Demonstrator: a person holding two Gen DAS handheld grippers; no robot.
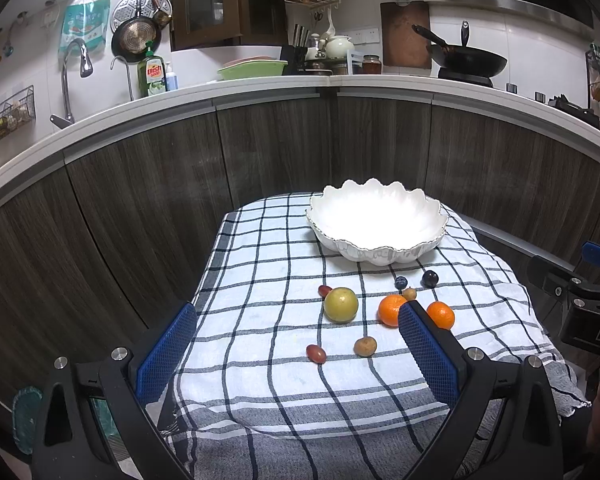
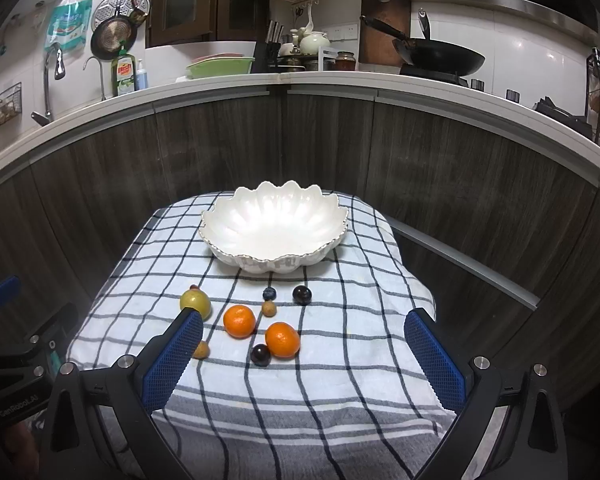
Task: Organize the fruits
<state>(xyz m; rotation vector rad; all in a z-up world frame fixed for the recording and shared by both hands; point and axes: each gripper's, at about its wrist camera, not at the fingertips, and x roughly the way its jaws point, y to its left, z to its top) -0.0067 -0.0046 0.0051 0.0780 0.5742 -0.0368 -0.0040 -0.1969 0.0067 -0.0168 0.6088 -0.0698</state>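
Resting on checked cloth (image 2: 340, 384): scalloped glossy bowl (image 2: 274, 226) (empty).

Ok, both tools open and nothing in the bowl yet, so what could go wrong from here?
1. The fruit is round and loose on the cloth: a nudge could roll the oranges off.
2. The blueberry and grapes are small and may squash or slip.
3. The left tool and right tool share one cluster and might collide.

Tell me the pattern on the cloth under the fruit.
The cloth is white with a dark check of crossing lines, and grey bands along the near edge. The right wrist view shows it best.
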